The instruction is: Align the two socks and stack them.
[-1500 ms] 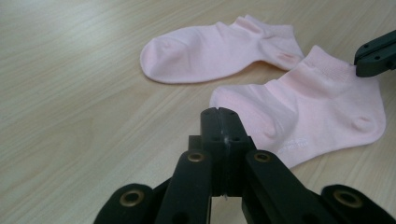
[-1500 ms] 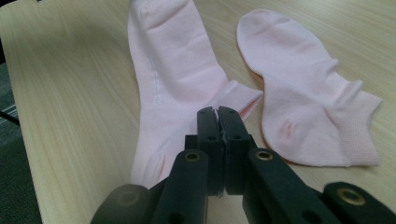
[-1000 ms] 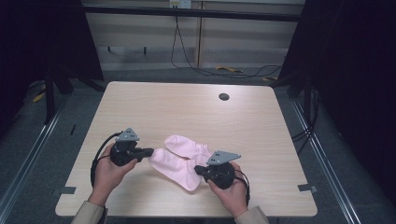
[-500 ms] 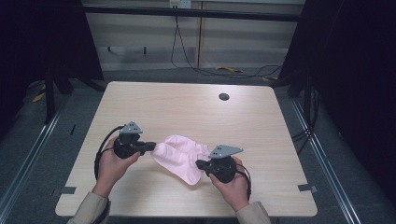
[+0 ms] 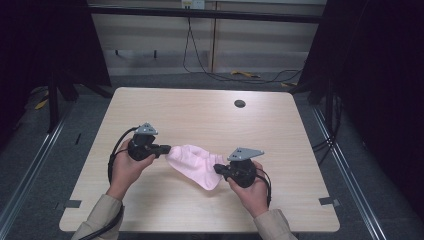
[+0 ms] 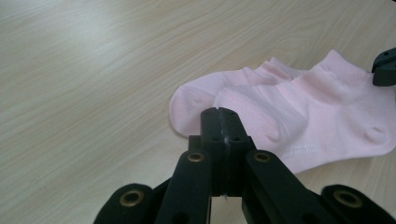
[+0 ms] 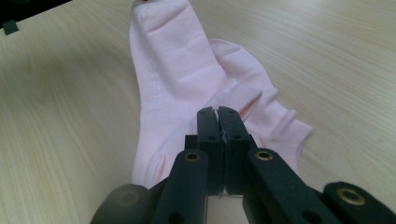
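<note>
A pair of pink socks [image 5: 194,165] is held stretched just above the wooden table [image 5: 200,115], nearer the person's edge than the dark round hole [image 5: 239,103]. The left gripper [image 5: 167,148] is clamped on the socks' left end, jaws pressed together. The right gripper [image 5: 218,170] is clamped on the right end, likewise pinched tight. The socks lie overlapped, one partly covering the other.
</note>
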The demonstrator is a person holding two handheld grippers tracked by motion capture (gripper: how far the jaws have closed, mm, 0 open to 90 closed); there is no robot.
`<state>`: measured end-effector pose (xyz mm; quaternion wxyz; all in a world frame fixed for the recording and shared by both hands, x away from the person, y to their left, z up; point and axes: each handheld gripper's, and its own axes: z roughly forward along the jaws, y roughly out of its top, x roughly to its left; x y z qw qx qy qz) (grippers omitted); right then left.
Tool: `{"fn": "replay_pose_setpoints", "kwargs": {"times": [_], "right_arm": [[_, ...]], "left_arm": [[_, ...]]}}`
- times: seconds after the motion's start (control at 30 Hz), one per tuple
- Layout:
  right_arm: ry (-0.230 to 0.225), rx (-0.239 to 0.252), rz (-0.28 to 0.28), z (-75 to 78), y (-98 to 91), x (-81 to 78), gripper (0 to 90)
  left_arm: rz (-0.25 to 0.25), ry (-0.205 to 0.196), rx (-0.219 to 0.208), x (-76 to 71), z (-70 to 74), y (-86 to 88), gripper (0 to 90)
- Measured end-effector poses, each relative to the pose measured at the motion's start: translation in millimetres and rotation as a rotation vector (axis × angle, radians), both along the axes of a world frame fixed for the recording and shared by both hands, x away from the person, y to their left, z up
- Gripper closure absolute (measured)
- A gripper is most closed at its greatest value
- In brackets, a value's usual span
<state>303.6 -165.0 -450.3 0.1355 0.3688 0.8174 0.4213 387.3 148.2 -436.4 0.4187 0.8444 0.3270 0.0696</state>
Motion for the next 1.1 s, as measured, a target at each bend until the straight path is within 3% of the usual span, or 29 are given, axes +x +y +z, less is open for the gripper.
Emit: {"fn": "replay_pose_setpoints", "kwargs": {"times": [0.53,0.8,1.1], "right_arm": [[0.006,-0.025,-0.024,0.7,-11.9,21.6,88.6],[0.021,-0.035,-0.034,-5.8,-19.5,27.5,88.5],[0.029,-0.041,-0.049,-7.8,-26.6,32.2,88.5]], "left_arm": [[0.023,0.016,0.022,22.0,-10.9,-14.5,90.0],[0.026,0.031,0.012,28.4,-17.0,-21.6,90.0],[0.016,0.031,0.042,36.7,-21.5,-29.2,90.0]]}}
